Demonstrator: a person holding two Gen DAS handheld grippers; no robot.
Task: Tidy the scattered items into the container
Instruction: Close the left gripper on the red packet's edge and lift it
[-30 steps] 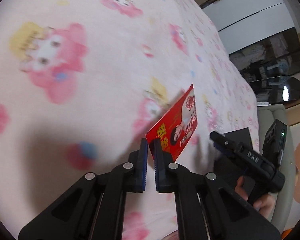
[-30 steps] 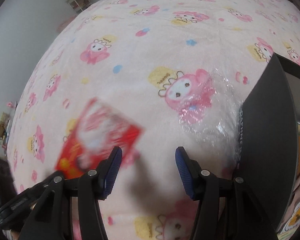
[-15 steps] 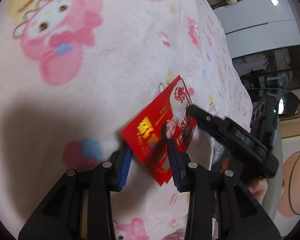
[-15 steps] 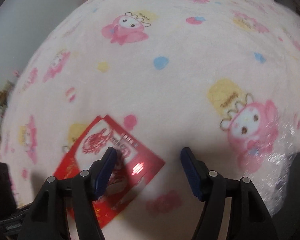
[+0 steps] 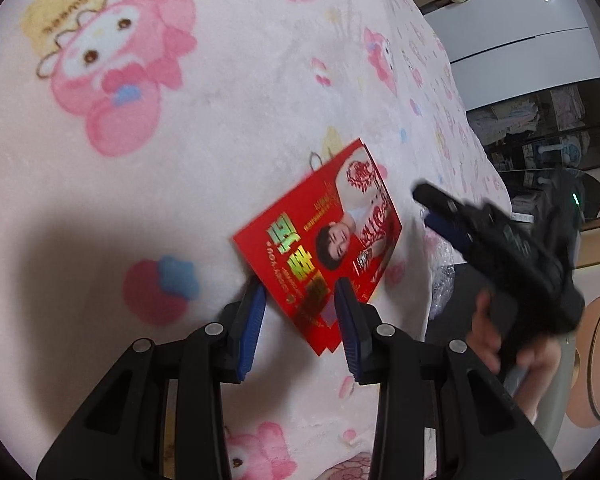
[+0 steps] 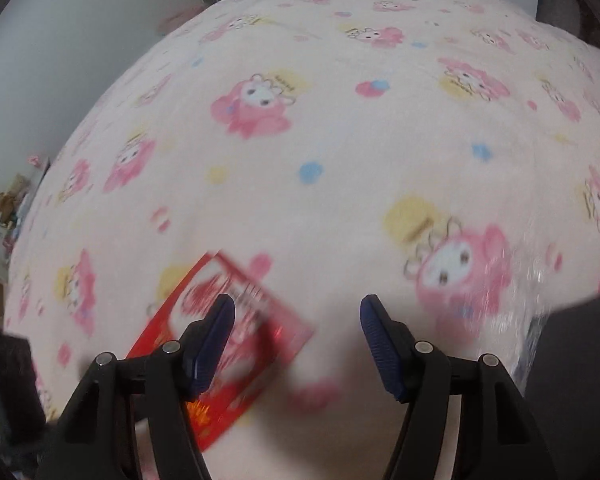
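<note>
A red envelope [image 5: 320,248] with gold characters and a printed portrait lies flat on the pink cartoon blanket [image 5: 180,184]. My left gripper [image 5: 300,292] stands open over the envelope's near corner, and its pads do not press on it. In the right wrist view the red envelope [image 6: 260,320] is blurred and lies partly under the left finger of my right gripper [image 6: 298,304]. The right gripper's jaws are wide and closing, with only blanket between them. From the left wrist view, the right gripper [image 5: 430,210] hovers just right of the envelope, held by a hand [image 5: 488,344].
Crinkled clear plastic [image 6: 520,300] lies on the blanket at the right, next to a black container [image 6: 580,360]. The bed's edge drops off beyond it toward a white wardrobe [image 5: 520,32] and dark shelves [image 5: 540,128].
My left gripper has opened, and the red envelope it held tilted up now lies flat on the blanket. The right gripper has come in from the right, close beside the envelope.
</note>
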